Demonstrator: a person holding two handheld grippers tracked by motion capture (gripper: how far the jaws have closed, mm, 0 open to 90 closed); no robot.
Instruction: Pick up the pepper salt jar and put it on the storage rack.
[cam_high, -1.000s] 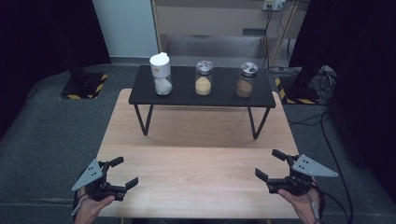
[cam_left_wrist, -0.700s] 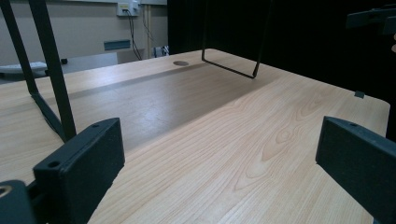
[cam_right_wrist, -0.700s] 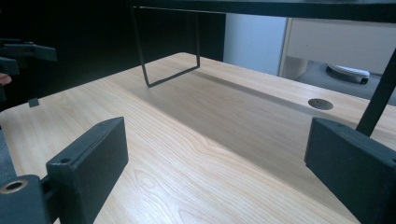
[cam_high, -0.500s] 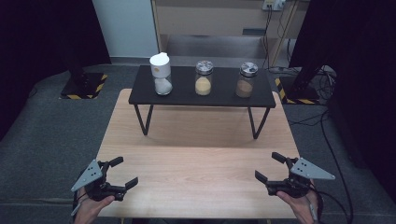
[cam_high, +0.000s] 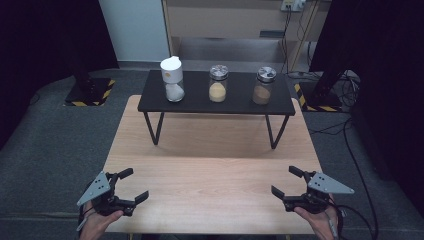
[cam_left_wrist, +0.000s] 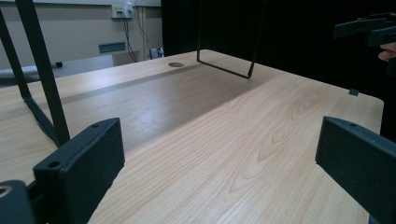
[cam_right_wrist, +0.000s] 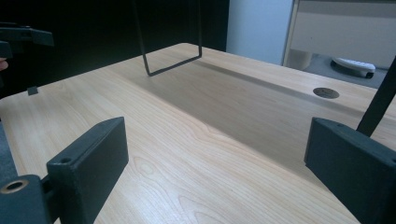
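Observation:
Three jars stand in a row on a low black shelf (cam_high: 235, 106) at the back of the wooden table (cam_high: 210, 175): a white-lidded jar of white powder (cam_high: 172, 80), a jar of yellow powder (cam_high: 217, 84) and a jar of brown powder (cam_high: 263, 86). My left gripper (cam_high: 134, 184) rests at the table's near left corner, open, nothing between its jaws. My right gripper (cam_high: 287, 181) hovers at the near right corner, open and empty too. In the left gripper view the wide-apart jaws frame bare wood, with the right gripper (cam_left_wrist: 369, 29) far off. The right gripper view shows the same, with the left gripper (cam_right_wrist: 21, 37) beyond.
The shelf's thin black wire legs (cam_high: 156, 127) stand on the table's middle, also visible as the leg (cam_left_wrist: 44, 84) and the leg (cam_right_wrist: 168, 42). A round cable hole (cam_right_wrist: 326, 93) sits in the tabletop. Grey carpet surrounds the table; cables (cam_high: 350, 150) trail at the right.
The right gripper has shifted slightly toward the near right corner. The left gripper and the jars have stayed put.

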